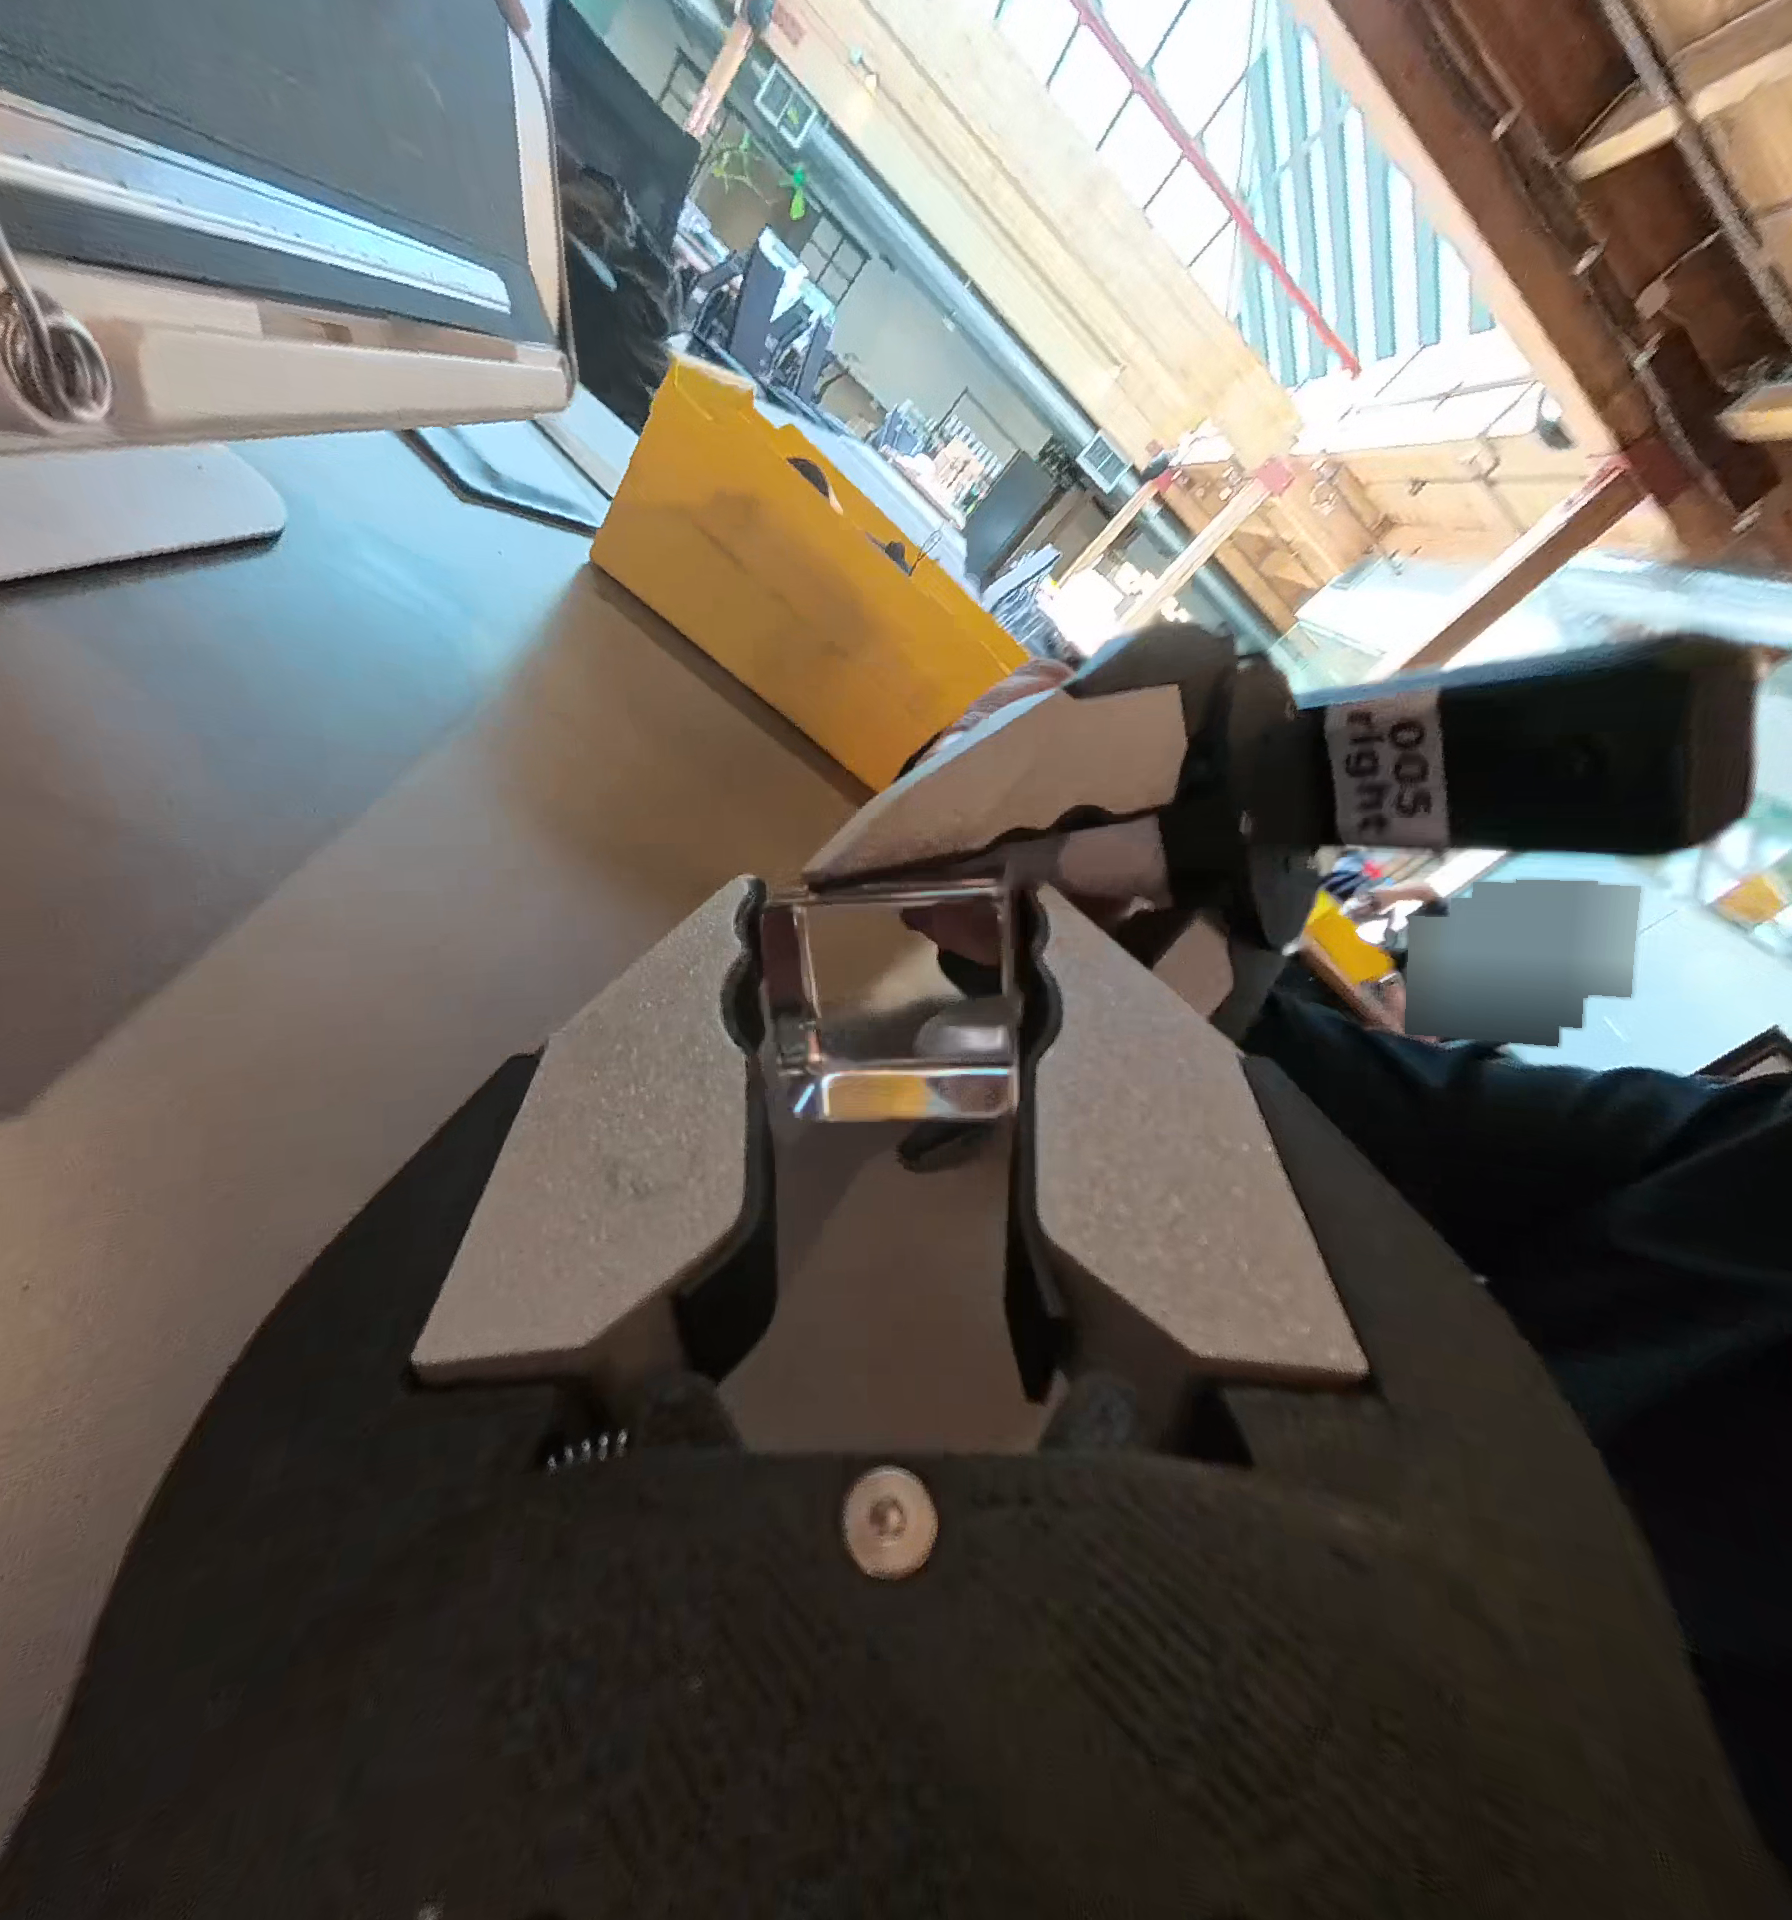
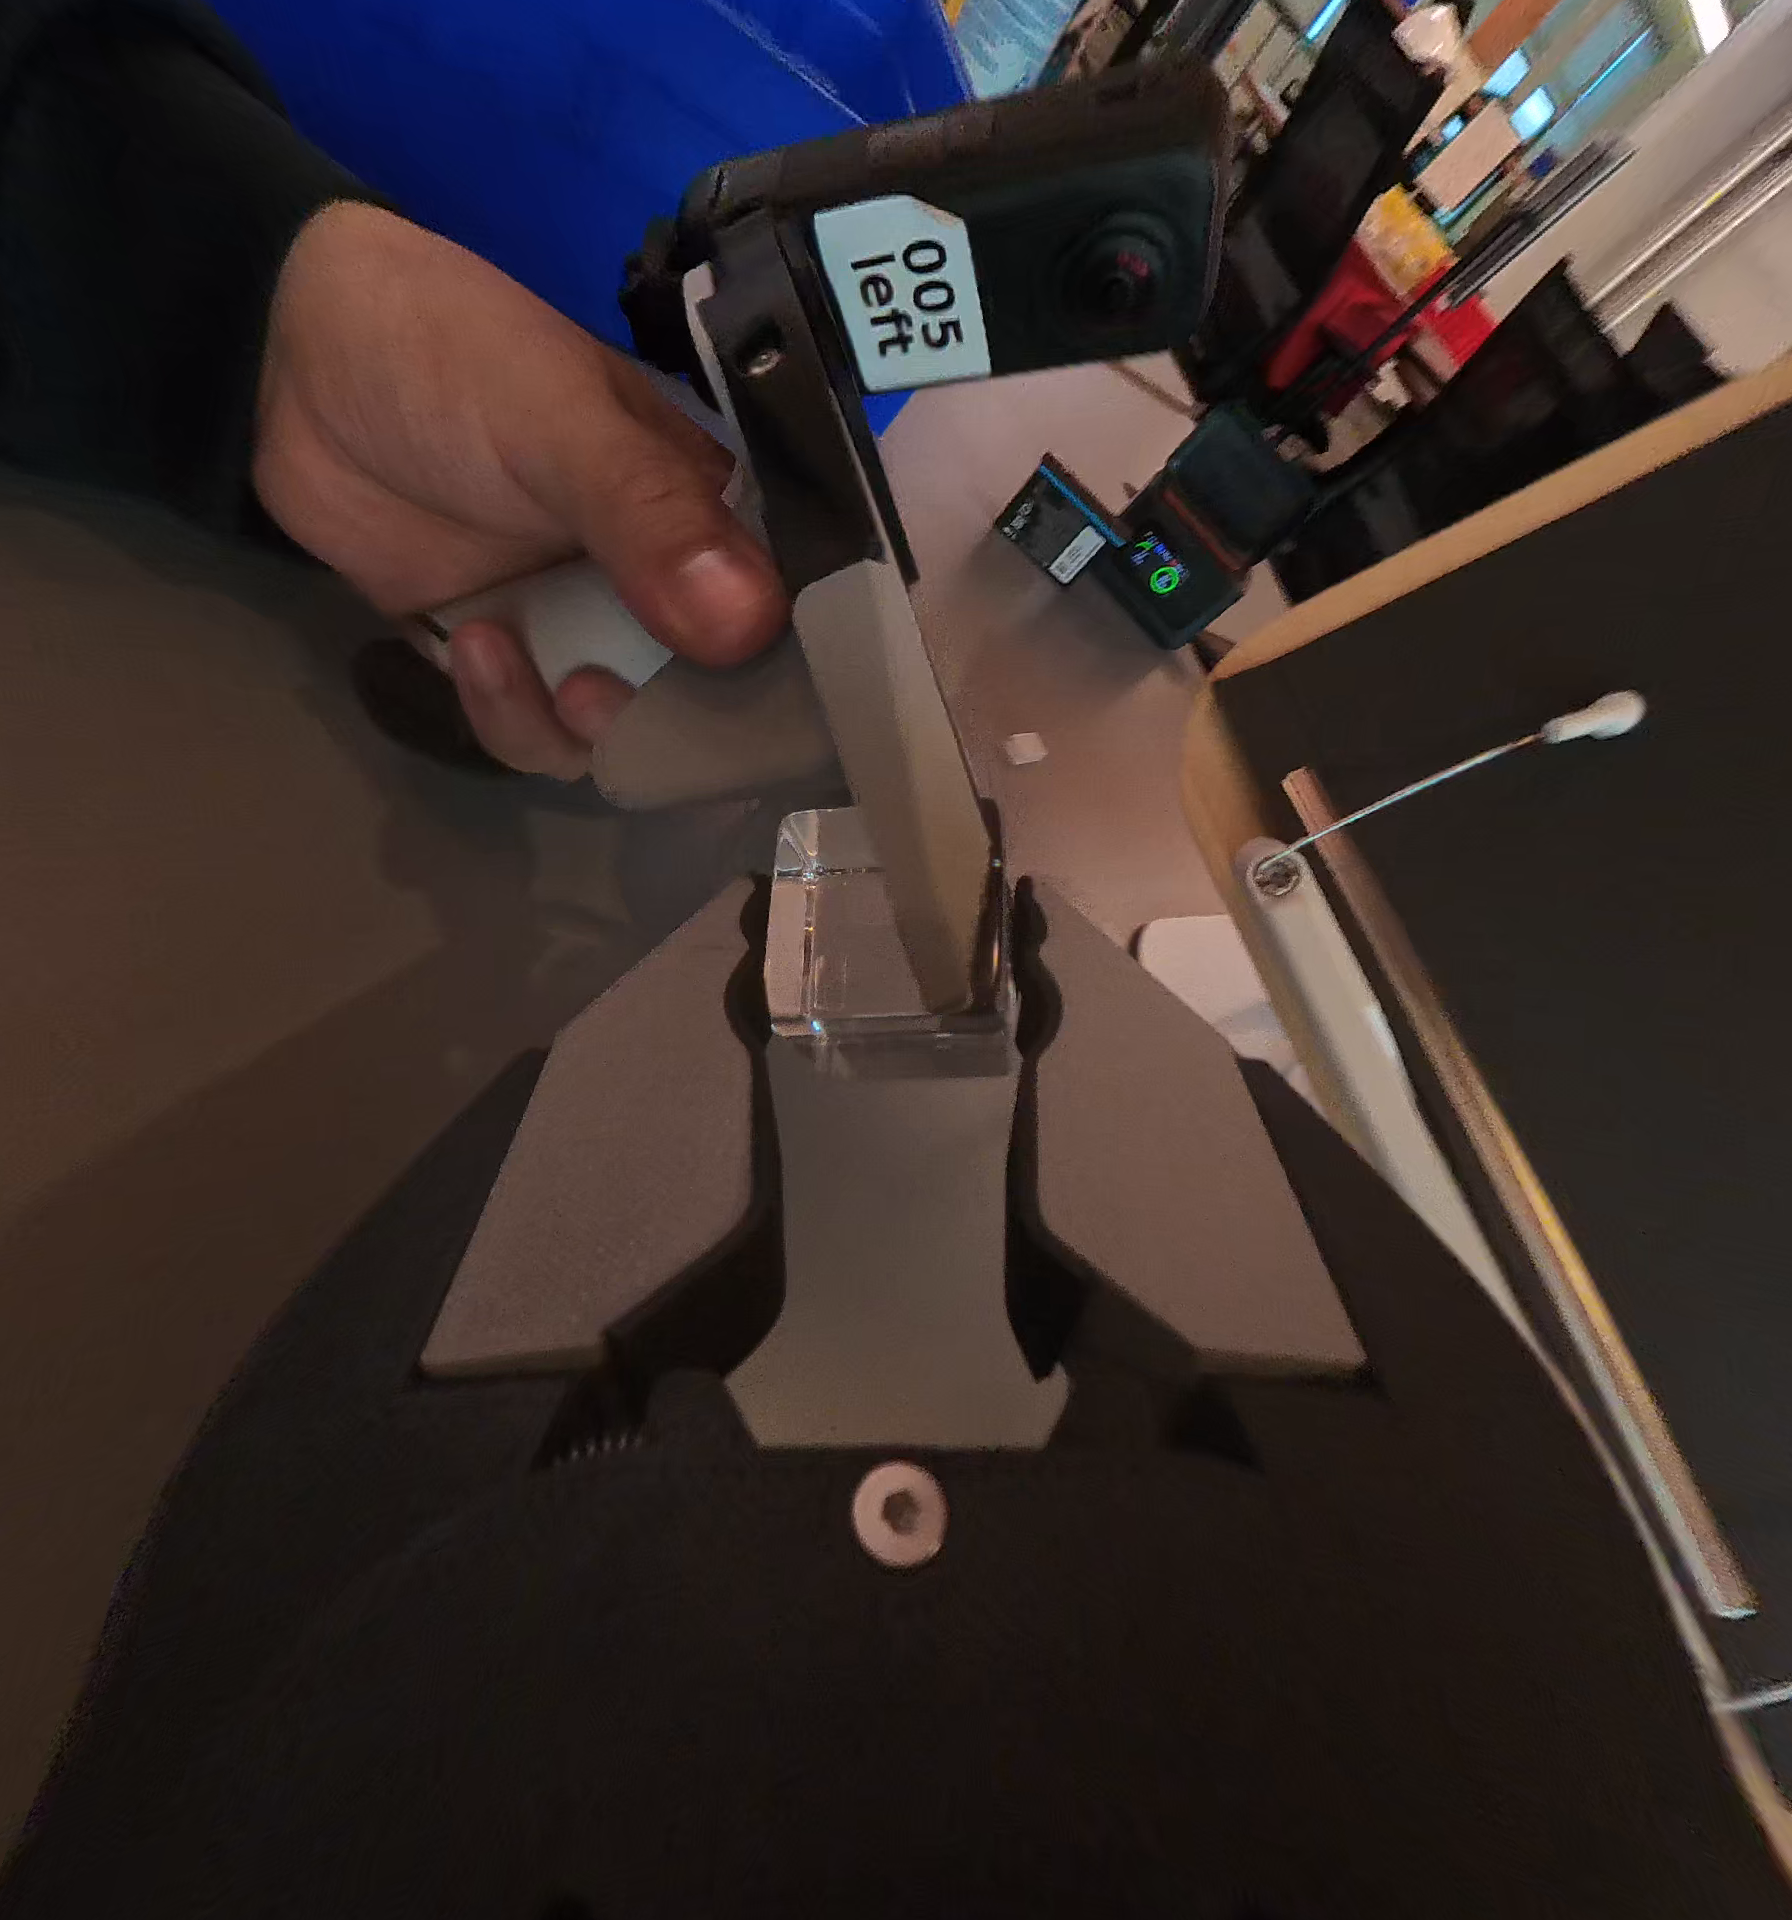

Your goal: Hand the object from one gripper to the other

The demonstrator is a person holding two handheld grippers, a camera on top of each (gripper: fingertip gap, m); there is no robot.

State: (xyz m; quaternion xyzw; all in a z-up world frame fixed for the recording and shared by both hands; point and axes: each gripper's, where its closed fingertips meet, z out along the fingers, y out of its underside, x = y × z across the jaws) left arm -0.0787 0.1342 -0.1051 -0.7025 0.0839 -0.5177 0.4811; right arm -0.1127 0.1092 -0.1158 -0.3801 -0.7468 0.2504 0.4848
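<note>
Left tool: both fingers clamped on the clear cube. Right tool: its fingers also flank the cube and appear closed on its other faces. The cube sits held between both tools, above the tabletop. Judgement: confirm the receiving grip is firm before the giving tool opens; smooth faces may slip.

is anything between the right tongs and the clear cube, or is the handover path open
Nothing visible stands in the way. The clear cube already sits between the right tongs, while the left tongs grip it too, across its other faces.
</note>
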